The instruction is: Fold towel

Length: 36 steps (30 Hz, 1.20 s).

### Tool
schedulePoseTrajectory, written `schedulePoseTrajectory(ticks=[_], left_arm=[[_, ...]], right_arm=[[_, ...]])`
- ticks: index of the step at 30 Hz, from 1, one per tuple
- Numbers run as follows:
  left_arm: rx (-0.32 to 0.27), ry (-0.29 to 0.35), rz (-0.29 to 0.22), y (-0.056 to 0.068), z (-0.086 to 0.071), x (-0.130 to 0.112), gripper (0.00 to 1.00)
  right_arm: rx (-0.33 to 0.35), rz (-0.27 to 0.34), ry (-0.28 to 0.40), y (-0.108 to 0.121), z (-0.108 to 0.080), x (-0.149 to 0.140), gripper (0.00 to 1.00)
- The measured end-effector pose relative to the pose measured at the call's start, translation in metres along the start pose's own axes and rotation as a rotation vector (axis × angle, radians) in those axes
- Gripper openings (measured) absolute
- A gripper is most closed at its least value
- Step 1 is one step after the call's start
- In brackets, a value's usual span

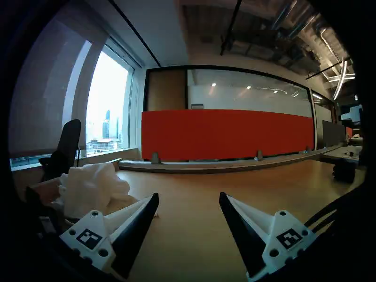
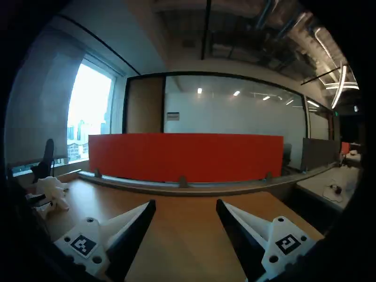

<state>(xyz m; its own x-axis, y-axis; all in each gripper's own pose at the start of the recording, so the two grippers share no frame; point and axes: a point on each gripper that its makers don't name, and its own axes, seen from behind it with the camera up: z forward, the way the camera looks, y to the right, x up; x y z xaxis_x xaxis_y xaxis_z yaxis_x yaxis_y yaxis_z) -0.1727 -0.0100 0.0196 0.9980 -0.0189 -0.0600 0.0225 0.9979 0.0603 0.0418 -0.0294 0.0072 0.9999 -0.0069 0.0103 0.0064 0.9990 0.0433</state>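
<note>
Currently, the crumpled white towel lies on the wooden desk at ten o'clock of the left gripper, whose jaws, like those of the right gripper, stand open and empty; judged light, soft and limp, the towel is best pinched at a free edge.

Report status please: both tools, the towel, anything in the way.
Left tool open, empty. Right tool open, empty. Towel crumpled, unfolded, left of both tools. Dark object far right on desk, off the path.
</note>
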Motion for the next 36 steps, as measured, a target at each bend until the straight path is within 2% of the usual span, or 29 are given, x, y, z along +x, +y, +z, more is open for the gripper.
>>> schedulePoseTrajectory(ticks=[5,14,29,36], left_arm=[[0.0,0.0,0.0,0.0,0.0,-0.001,0.95],[0.0,0.001,0.0,0.0,0.001,-0.001,0.95],[0.0,0.001,0.0,0.001,0.001,-0.002,0.95],[0.0,0.001,0.0,0.001,0.001,-0.002,0.95]], right_arm=[[-0.031,-0.006,0.014,0.011,0.004,-0.009,1.0],[-0.03,0.017,0.044,0.018,0.005,-0.037,1.0],[-0.067,0.106,0.066,0.049,0.005,-0.093,1.0],[-0.071,0.115,0.057,0.056,0.007,-0.112,1.0]])
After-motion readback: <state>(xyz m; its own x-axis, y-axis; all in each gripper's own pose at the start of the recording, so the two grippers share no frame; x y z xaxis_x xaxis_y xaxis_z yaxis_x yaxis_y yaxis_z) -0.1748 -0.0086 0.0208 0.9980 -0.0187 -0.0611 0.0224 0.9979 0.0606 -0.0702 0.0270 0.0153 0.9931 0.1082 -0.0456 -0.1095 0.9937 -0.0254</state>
